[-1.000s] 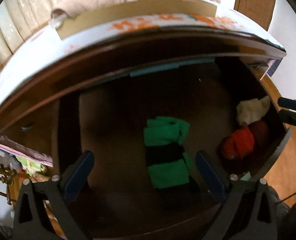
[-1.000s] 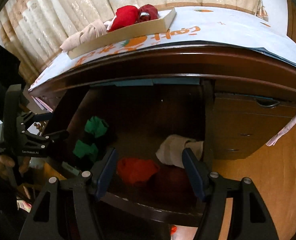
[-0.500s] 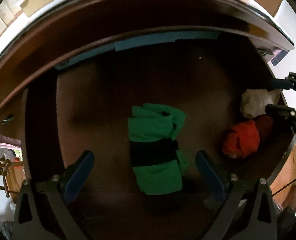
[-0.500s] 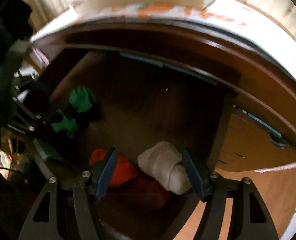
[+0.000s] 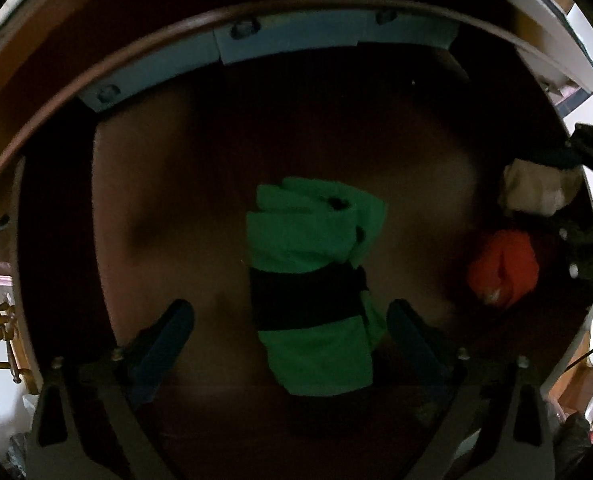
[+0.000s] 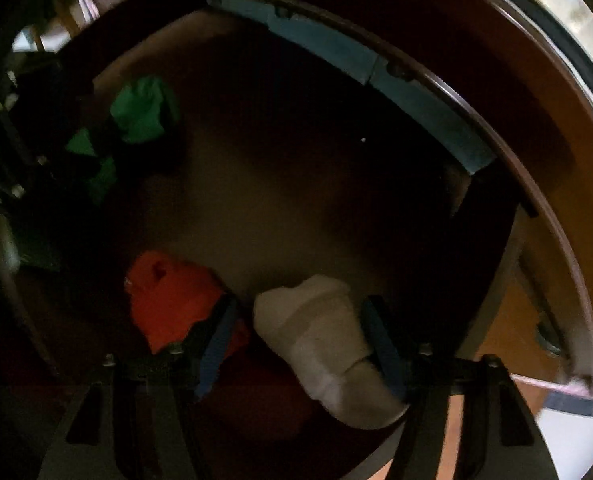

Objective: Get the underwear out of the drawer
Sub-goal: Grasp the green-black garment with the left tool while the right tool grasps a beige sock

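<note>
Green cloth with a black band round its middle, the green roll (image 5: 312, 280) lies on the brown floor of the open drawer (image 5: 144, 208), about midway between the side walls. Left tongs (image 5: 290, 332) point straight down over it, their blue pads standing wide to either side of the roll's near half. The pads are clear of the cloth on the left and just beside it on the right; they have just been closing a little, and nothing is gripped.

Toward the drawer's right wall sit two more rolls of underwear, well apart from the green one. A white roll (image 6: 328, 344) lies nearest that wall, and an orange roll (image 6: 168, 300) lies just beside it. A dark red piece (image 6: 256, 392), hard to make out in the shadow, lies against them at the front edge.

Right tongs (image 6: 296, 340) straddle the white roll, which sits between the blue pads. The right pad is at the roll's side; the left pad stands in the gap between the white and the orange rolls, over the edge of the orange one. These tongs have just been closing, yet the white roll keeps its round shape and whether the pads already press on it I cannot tell.

Pale blue strips (image 5: 288, 36) run along the back, under the top board.
</note>
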The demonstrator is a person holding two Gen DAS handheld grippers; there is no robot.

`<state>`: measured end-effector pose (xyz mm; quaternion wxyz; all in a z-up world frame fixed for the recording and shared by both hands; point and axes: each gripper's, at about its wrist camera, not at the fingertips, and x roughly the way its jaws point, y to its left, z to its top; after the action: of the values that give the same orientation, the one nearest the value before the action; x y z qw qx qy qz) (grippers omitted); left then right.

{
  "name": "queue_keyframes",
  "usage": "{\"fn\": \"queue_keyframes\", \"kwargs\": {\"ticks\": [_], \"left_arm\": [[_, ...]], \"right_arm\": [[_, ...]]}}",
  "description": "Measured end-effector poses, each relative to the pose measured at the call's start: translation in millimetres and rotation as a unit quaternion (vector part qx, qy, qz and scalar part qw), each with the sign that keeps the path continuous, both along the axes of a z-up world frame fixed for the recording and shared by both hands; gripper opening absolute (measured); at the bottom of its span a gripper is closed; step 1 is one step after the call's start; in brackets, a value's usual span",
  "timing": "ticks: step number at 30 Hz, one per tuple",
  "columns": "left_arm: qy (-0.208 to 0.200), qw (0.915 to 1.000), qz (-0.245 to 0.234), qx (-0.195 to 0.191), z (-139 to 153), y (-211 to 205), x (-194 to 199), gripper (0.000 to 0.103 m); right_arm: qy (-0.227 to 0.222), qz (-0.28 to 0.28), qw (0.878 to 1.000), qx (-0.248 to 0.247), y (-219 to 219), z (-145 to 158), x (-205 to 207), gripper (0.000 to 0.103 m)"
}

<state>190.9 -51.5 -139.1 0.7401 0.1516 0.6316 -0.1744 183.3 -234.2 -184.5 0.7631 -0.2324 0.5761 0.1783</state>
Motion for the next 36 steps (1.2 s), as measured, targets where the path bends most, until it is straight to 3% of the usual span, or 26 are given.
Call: {"fn": "queue_keyframes", "kwargs": {"ticks": [4, 7, 10, 11, 14, 18, 22, 25, 29, 36], "left_arm": [[0.011, 0.9999, 0.007, -0.002, -2, 0, 2, 0.092], [0.022, 0.9998, 0.003, -0.004, -5, -3, 5, 0.084], [0.039, 0.9991, 0.002, -0.016, -10, -5, 7, 0.061], [0.047, 0.9985, 0.005, -0.026, -12, -5, 9, 0.049], [0.052, 0.9973, 0.011, -0.05, -12, -1, 12, 0.036], [0.03, 0.9958, 0.021, -0.084, -3, 4, 10, 0.022], [-0.001, 0.9934, 0.028, -0.111, 14, 11, 5, 0.021], [-0.027, 0.9921, 0.03, -0.119, 30, 16, 0, 0.02], [-0.056, 0.9887, 0.029, -0.136, 58, 24, -8, 0.02], [-0.111, 0.9804, 0.023, -0.162, 108, 57, -33, 0.02]], "right_arm": [[0.005, 0.001, 1.0, -0.03, 2, -4, 2, 0.056], [0.007, 0.011, 0.998, -0.057, 7, -10, 1, 0.054], [0.014, 0.006, 0.998, -0.066, 7, -12, 0, 0.047], [0.015, -0.002, 0.998, -0.063, 6, -10, 0, 0.045], [0.012, -0.025, 0.999, -0.045, -6, -2, 0, 0.04], [0.004, -0.096, 0.994, 0.056, -35, 25, 2, 0.039], [-0.008, -0.158, 0.967, 0.198, -66, 61, -5, 0.039], [-0.022, -0.179, 0.947, 0.266, -80, 78, -8, 0.039], [-0.03, -0.203, 0.917, 0.342, -94, 87, -21, 0.039], [-0.032, -0.203, 0.891, 0.406, -75, 114, -26, 0.039]]}}
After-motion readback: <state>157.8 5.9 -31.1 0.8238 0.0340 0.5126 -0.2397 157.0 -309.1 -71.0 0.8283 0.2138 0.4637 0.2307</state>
